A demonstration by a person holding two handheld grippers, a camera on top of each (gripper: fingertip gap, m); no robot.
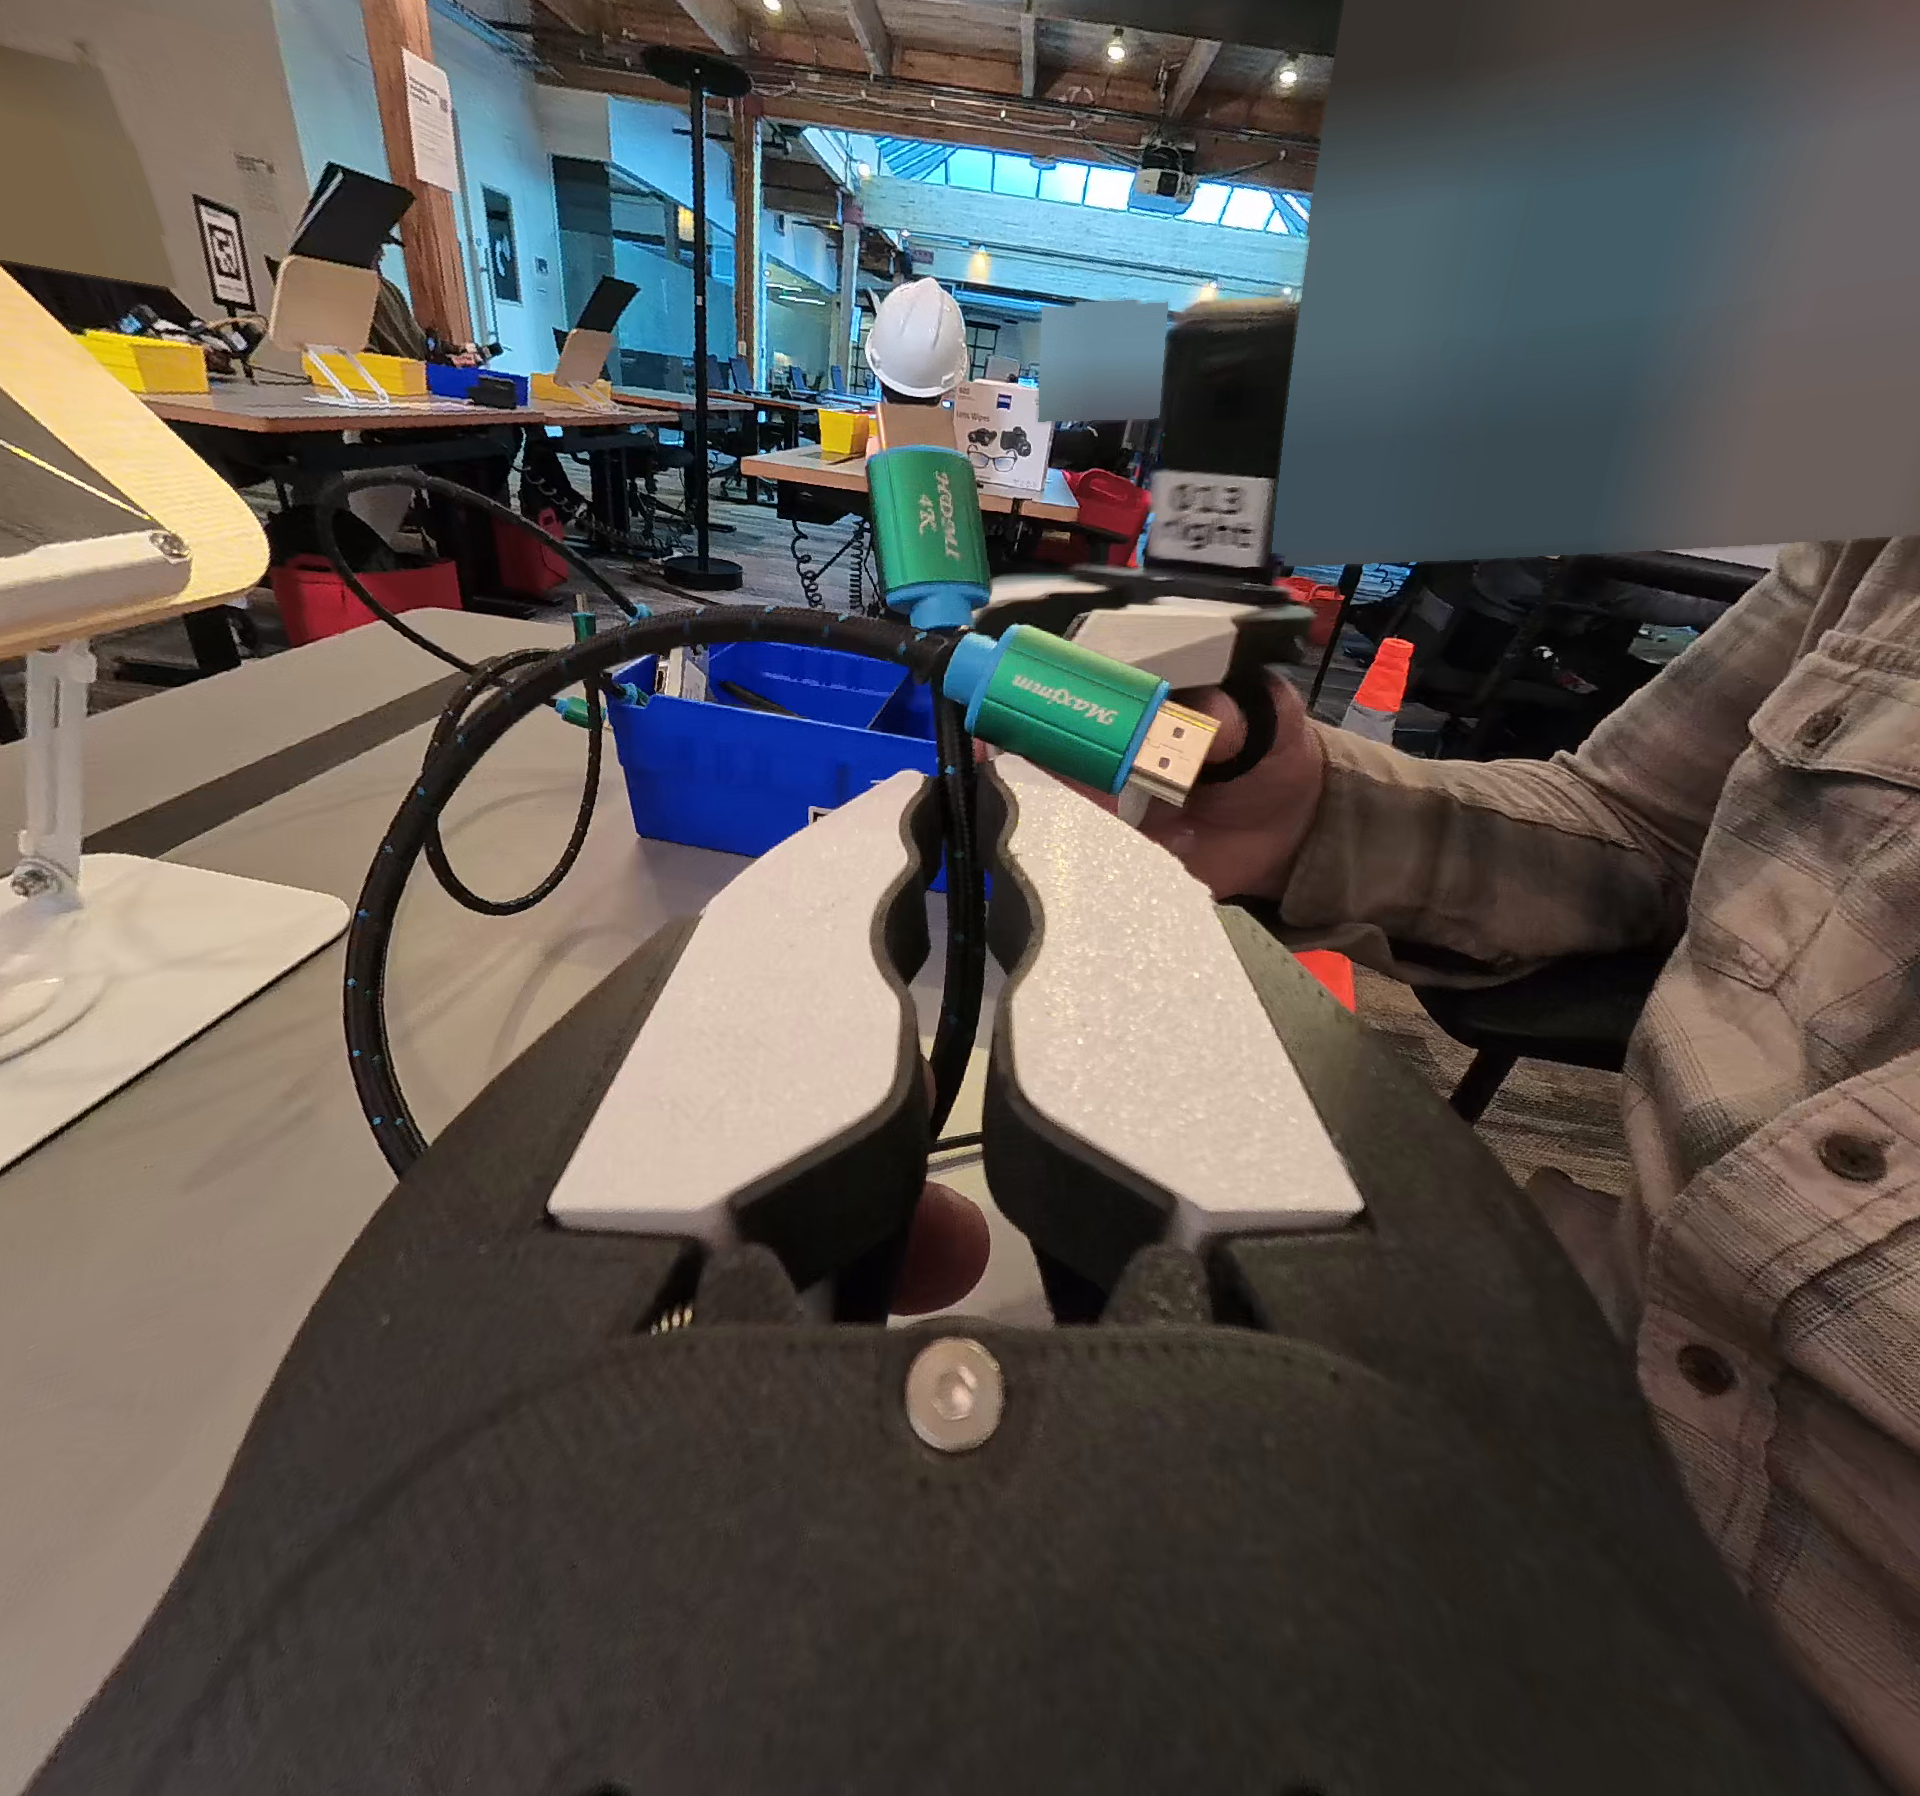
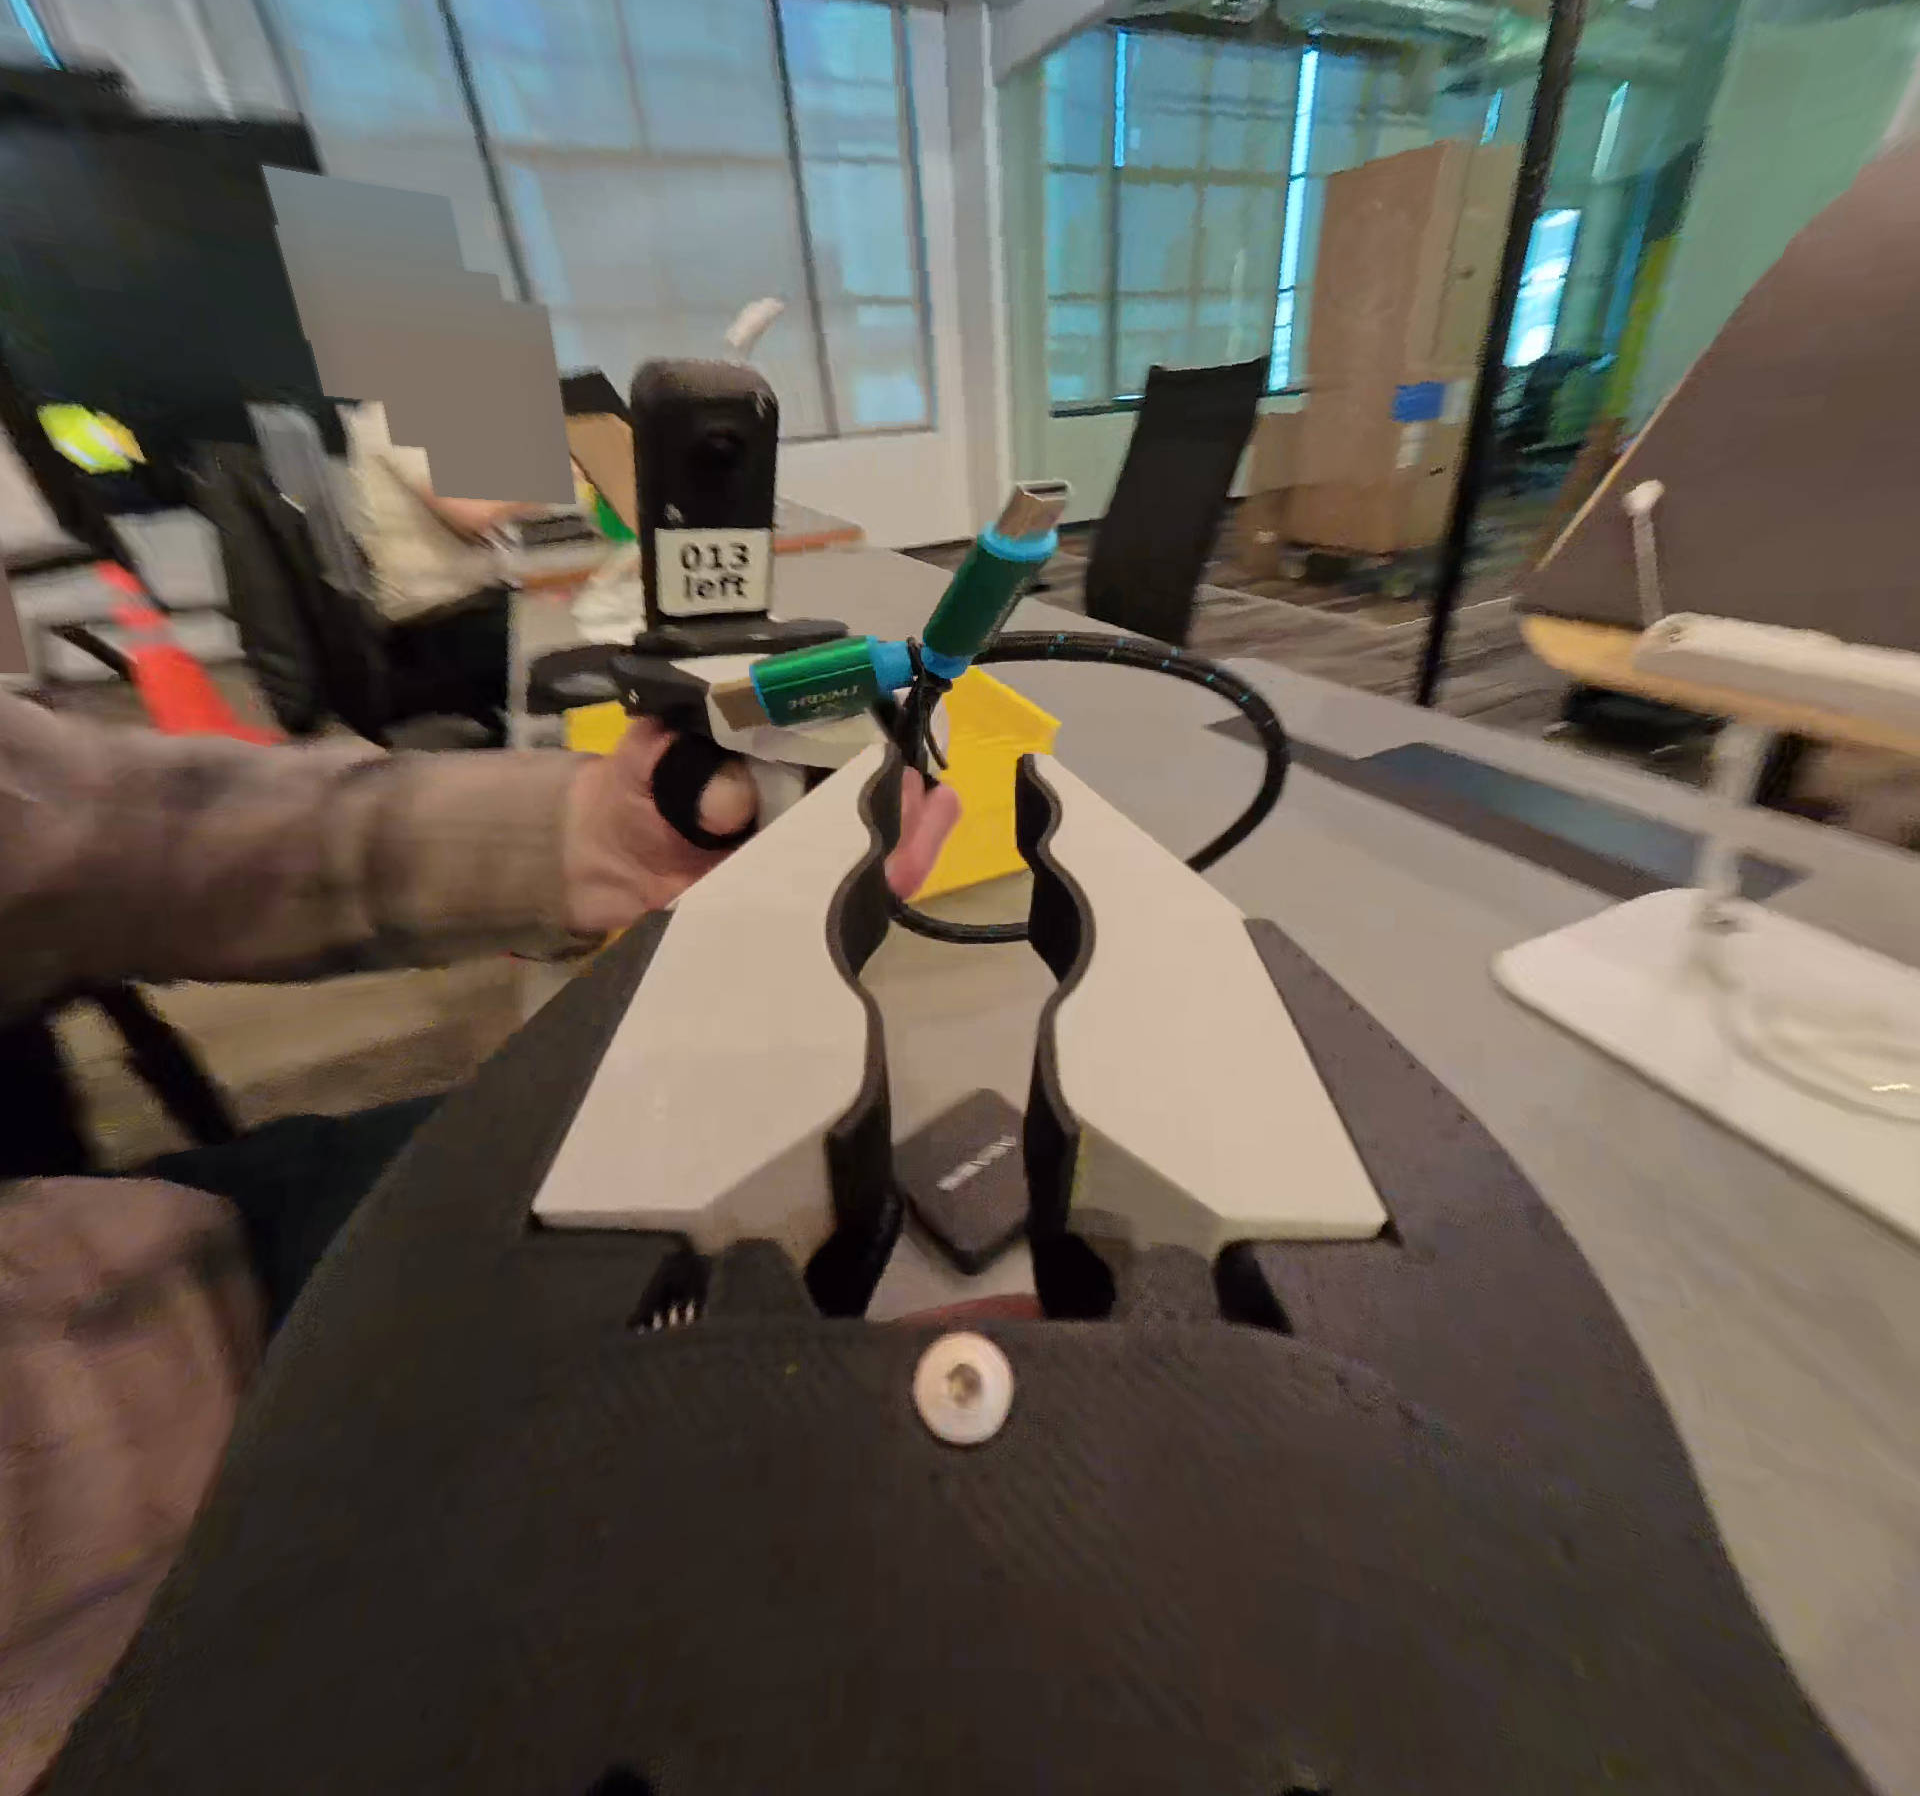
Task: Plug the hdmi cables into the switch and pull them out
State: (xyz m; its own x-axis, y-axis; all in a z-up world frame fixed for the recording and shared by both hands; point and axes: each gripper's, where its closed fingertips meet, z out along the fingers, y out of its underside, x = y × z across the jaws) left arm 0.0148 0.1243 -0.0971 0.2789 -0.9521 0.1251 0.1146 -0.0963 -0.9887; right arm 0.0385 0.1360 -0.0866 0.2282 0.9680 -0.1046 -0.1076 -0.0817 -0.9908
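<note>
The left tongs (image 1: 954,811) pinch the braided cable (image 1: 961,915) in the air; its nearer green plug (image 1: 1070,712) points sideways toward the right tongs (image 2: 954,780), which gape empty just beside it, while the switch (image 2: 966,1175) lies on the surface (image 2: 1455,1071) below

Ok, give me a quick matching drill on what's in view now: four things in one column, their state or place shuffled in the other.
Things:
1. left gripper
2. right gripper
3. black switch
4. blue bin

States or places:
A. on the table, seen through the gap between the right fingers
B. open, holding nothing
C. on the table, beyond the green plugs
D. shut on the braided cable

Pairs: 1-D, 2-B, 3-A, 4-C.
</note>
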